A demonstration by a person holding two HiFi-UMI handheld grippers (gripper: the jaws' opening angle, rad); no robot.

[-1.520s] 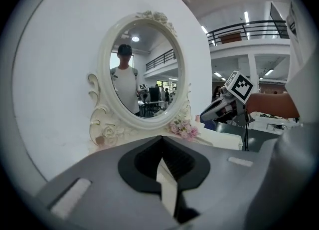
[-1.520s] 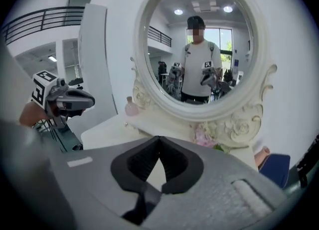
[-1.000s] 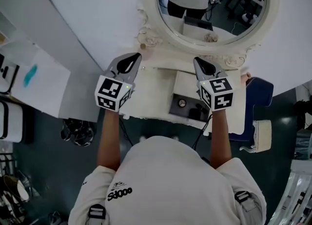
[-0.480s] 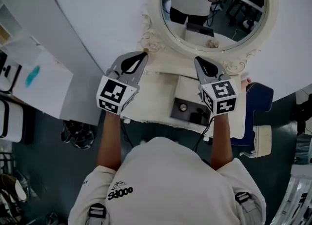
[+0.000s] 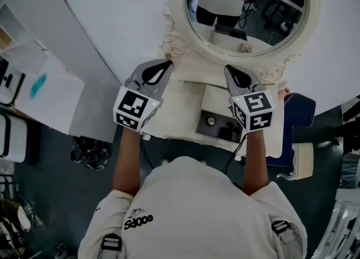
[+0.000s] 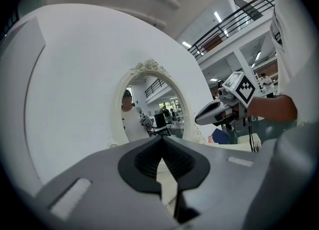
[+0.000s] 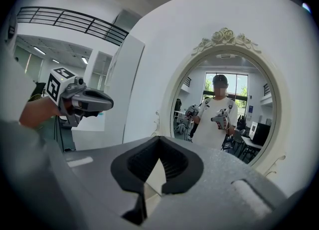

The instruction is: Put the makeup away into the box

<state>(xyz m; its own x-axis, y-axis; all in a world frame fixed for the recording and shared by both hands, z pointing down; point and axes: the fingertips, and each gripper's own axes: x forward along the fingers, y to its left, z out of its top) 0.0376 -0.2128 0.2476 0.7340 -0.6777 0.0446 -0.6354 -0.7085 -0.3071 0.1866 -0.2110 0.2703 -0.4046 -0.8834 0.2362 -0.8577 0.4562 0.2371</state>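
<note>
An open box (image 5: 198,123) with a grey inside sits on the white dressing table (image 5: 177,112), below my right gripper. A round compact (image 5: 211,121) and dark makeup pieces (image 5: 229,132) lie in it. My left gripper (image 5: 168,64) hovers over the table's left part, shut and empty. My right gripper (image 5: 228,70) hovers over the box's far side, also shut and empty. Both point at the oval mirror (image 5: 247,10). The left gripper view shows its jaws (image 6: 162,140) closed, with the right gripper (image 6: 219,112) beside them. In the right gripper view the jaws (image 7: 158,140) meet tip to tip.
The ornate mirror frame (image 7: 222,39) stands close ahead against a white wall. A blue chair (image 5: 299,112) is at the table's right, a white cabinet (image 5: 48,92) at the left. Dark shoes (image 5: 87,154) lie on the floor beside the table.
Both grippers have risen a little and edged toward the mirror. Their jaws stayed shut and nothing was picked up.
</note>
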